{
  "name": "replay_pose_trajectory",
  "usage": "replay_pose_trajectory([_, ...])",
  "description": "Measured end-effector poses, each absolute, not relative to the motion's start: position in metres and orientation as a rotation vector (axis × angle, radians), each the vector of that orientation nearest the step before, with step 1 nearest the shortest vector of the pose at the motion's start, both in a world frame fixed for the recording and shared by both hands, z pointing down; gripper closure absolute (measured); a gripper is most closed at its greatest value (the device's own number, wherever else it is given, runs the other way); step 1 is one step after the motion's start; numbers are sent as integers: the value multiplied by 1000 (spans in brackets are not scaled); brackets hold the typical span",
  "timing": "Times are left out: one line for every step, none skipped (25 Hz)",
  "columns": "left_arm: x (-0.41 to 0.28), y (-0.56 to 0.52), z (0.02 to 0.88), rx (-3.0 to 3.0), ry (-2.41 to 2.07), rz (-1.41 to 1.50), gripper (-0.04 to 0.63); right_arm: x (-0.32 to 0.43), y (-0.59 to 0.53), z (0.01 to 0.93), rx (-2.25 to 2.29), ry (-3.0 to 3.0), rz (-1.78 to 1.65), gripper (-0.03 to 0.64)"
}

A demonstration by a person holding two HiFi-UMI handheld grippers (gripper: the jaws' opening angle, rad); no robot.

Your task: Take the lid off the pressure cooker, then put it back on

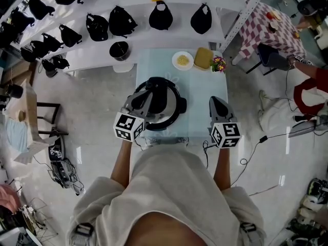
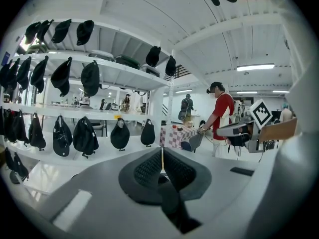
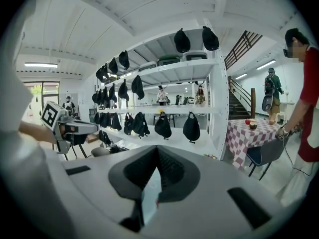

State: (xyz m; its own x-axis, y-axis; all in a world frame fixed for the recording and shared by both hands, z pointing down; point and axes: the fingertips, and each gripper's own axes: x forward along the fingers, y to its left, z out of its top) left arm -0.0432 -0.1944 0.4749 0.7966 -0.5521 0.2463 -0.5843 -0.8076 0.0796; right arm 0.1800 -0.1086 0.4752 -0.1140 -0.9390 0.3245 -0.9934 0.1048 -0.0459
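Noted black domed lid (image 1: 166, 94) seated on round black pressure cooker (image 1: 176, 117); left gripper (image 2: 161, 159) over cooker's left side, right gripper (image 3: 157, 156) beside cooker's right, both pressed together empty; judged pre-lift, or already refitted

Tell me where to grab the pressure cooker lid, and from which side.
Likely the raised handle at the centre of the lid, from above: the lid lies flat and round, with no other grip showing. The left gripper, shut, hangs over it; open first.
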Motion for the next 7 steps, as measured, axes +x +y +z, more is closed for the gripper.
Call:
replay_pose_trajectory([-43,-194,475,2833,-900,318,581,180,-109,475,1933,-2165,375,617])
replay_pose_trajectory([-42,-194,475,2833,-898,318,581,180,-109,475,1932,-2165,376,616])
replay_pose_trajectory([-42,-194,474,2834,-897,318,581,180,-109,475,1930,-2165,376,616])
replay_pose_trajectory([-41,-194,474,2835,-896,318,581,180,-109,475,1927,-2166,376,617])
replay_pose_trajectory([-41,-194,474,2836,-896,317,581,179,-109,475,1925,-2168,376,617])
replay_pose_trajectory([-41,-194,473,2836,-895,317,581,179,-109,475,1923,-2169,375,617])
replay_pose_trajectory([-41,-194,473,2837,-894,318,581,178,-109,475,1921,-2170,375,617])
